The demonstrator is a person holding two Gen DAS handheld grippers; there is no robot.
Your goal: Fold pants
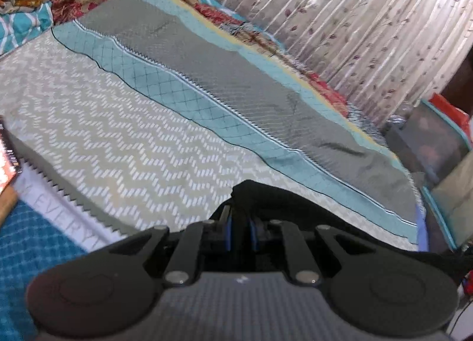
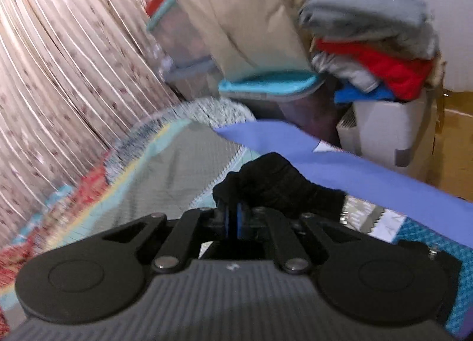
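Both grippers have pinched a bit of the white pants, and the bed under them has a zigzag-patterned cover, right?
Not quite: the pants are black, not white. The left wrist view shows dark cloth pinched in the left gripper, and the right gripper holds the same. The zigzag cover is right.

Left gripper (image 1: 240,233) is showing black linkage arms, silver pivot screws, blue-padded fingers (image 1: 228,234) and a ribbed grey body; right gripper (image 2: 236,222) is looking identical.
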